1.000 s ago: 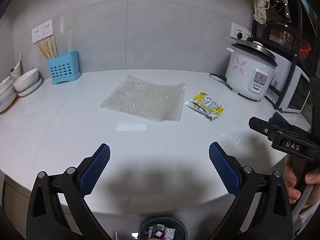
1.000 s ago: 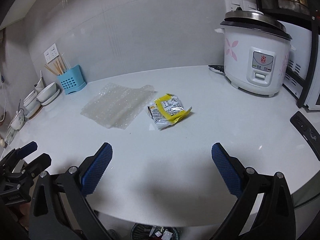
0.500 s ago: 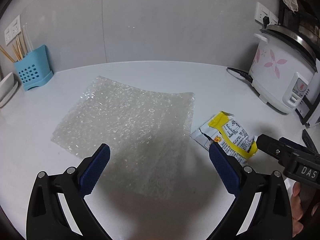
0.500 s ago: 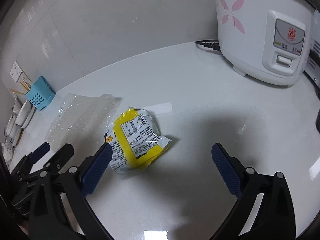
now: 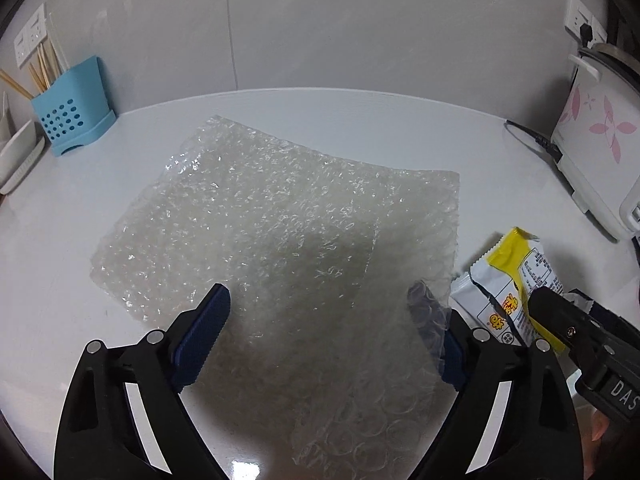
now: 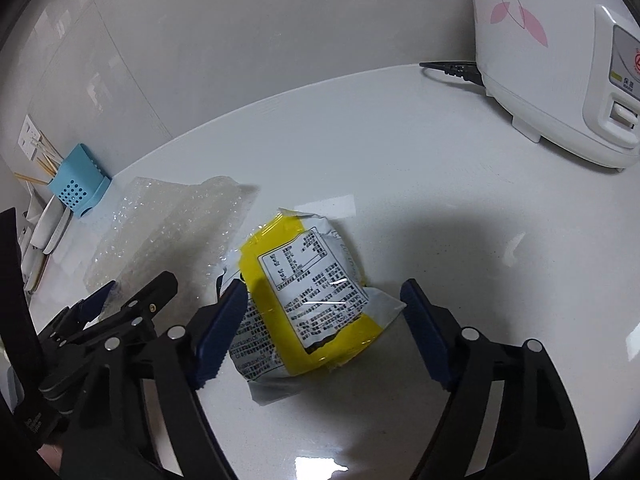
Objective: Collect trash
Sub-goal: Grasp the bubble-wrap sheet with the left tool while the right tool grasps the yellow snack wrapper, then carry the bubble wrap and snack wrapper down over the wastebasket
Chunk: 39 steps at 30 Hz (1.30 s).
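White glossy countertop [image 5: 360, 120] carried a flat bubble wrap sheet [image 5: 280, 232] mid-surface, with a yellow-and-white snack wrapper [image 6: 308, 300] just beside its right edge. Blue utensil holder [image 5: 72, 120] with chopsticks and white dishes [image 5: 18, 152] sat at back left; white rice cooker [image 6: 560, 60] at back right, its cord [image 6: 448, 68] lying on the surface.

Home kitchen. White glossy tabletop [image 5: 360, 120] runs to a pale panelled wall [image 5: 320, 20] ahead of the fingers. White rice cooker [image 6: 560, 60] with pink flower print and front latch sits ahead-right of the right fingers, its black power cord [image 6: 448, 67] trailing on the tabletop. Blue perforated utensil holder [image 5: 72, 120] with wooden chopsticks [image 5: 42, 68] stands far ahead-left of the left fingers, white dishes [image 5: 18, 152] just beside it. Wall sockets [image 5: 30, 40] above the holder, another socket [image 5: 580, 20] with a plug at far right.
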{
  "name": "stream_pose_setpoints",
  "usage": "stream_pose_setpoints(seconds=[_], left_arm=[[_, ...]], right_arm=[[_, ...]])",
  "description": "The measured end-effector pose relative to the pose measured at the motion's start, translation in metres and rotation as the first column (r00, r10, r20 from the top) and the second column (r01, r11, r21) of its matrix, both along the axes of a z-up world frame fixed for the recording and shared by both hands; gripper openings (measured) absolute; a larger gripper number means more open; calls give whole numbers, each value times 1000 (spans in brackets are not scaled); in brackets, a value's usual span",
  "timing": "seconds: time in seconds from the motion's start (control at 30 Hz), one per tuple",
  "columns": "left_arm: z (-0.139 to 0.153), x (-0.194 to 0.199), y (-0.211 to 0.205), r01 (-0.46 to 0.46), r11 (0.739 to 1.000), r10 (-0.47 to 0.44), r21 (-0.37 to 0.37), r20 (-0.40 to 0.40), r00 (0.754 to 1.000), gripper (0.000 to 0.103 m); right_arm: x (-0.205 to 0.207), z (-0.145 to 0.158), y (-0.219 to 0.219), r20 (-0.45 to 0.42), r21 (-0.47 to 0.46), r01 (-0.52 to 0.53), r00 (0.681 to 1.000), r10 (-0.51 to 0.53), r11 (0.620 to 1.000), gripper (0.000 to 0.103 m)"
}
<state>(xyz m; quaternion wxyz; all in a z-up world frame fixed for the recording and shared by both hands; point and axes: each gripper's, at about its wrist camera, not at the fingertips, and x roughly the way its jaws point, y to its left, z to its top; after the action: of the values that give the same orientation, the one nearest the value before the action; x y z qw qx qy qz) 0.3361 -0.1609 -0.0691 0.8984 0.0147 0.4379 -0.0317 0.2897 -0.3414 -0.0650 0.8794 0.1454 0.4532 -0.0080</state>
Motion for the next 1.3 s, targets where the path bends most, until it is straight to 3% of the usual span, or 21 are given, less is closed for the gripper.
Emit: stream_pose_setpoints(seconds=[0.13, 0.17, 0.23, 0.37, 0.47, 0.8, 1.3], left_arm=[[-1, -4, -3, -14, 997, 14, 75, -3, 1000, 67], [-1, -6, -3, -21, 997, 21, 80, 0, 1000, 63], [0, -9, -4, -36, 993, 35, 109, 10, 999, 43], [3, -13, -2, -40, 987, 38, 157, 16, 999, 13], [9, -17, 6, -42, 992, 41, 118, 12, 999, 10], [39, -41, 21, -35, 994, 30, 99, 56, 998, 9], [97, -111, 43, -41, 997, 34, 63, 106, 994, 8]], right_arm=[[2, 0, 10, -13, -79, -3, 1000, 2, 997, 50], [3, -1, 11, -15, -83, 5, 1000, -6, 997, 40], [2, -1, 11, -18, -53, 1, 1000, -2, 999, 27], [-2, 2, 12, -9, -36, 2, 1000, -2, 999, 18], [-8, 5, 7, -2, -39, 14, 1000, -14, 999, 16], [-31, 27, -4, 35, -35, 41, 999, -40, 999, 14], [-89, 75, -2, 117, -39, 38, 993, -33, 999, 12]])
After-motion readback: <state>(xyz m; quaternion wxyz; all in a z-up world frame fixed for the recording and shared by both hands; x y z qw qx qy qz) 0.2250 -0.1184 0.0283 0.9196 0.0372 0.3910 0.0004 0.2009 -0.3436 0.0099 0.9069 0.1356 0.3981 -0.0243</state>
